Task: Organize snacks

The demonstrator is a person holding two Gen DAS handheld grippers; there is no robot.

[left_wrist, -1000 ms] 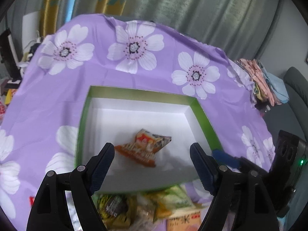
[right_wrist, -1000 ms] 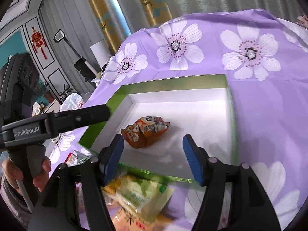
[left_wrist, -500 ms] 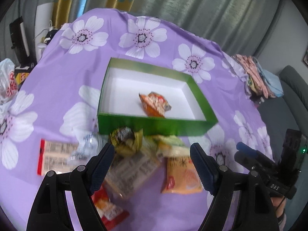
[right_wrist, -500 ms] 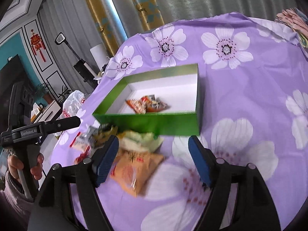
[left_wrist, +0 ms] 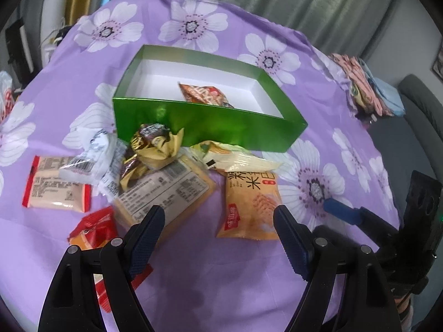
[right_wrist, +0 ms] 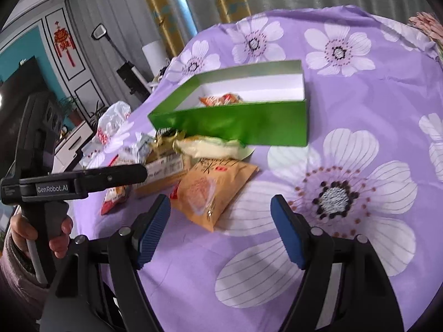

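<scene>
While hovering over the purple flowered surface (left_wrist: pixel 221 271), holds the left fingers (left_wrist: pixel 145 238) wide apart, clamped on nothing, probably to leave room for a flat packet. Shows the right fingers (right_wrist: pixel 153 227) apart too, having just been opening, with nothing between them.

Places the green box (left_wrist: pixel 210 127) at twelve o'clock in the left wrist view, open side up, with one orange snack bag (left_wrist: pixel 205 95) already inside near the middle. Serves, by the look of it, as the collecting place, hence set just beyond the loose snacks for a short carry.

Leaves the remaining snacks heaped outside, against the box's near wall. Counts among them a crumpled gold wrapper (left_wrist: pixel 151 149) touching that wall, a flat labelled pack (left_wrist: pixel 166 191) under it, a pale green pack (left_wrist: pixel 238 160) at one o'clock of the left fingers, and an orange cracker packet (left_wrist: pixel 250 207) lying flat and mostly clear of the others. Puts a white wrapper (left_wrist: pixel 91 157) and a red-edged pack (left_wrist: pixel 55 188) out at ten o'clock.

Suggests the cracker packet as the easiest next pick: nearest both sets of fingers, hardly overlapped.
</scene>
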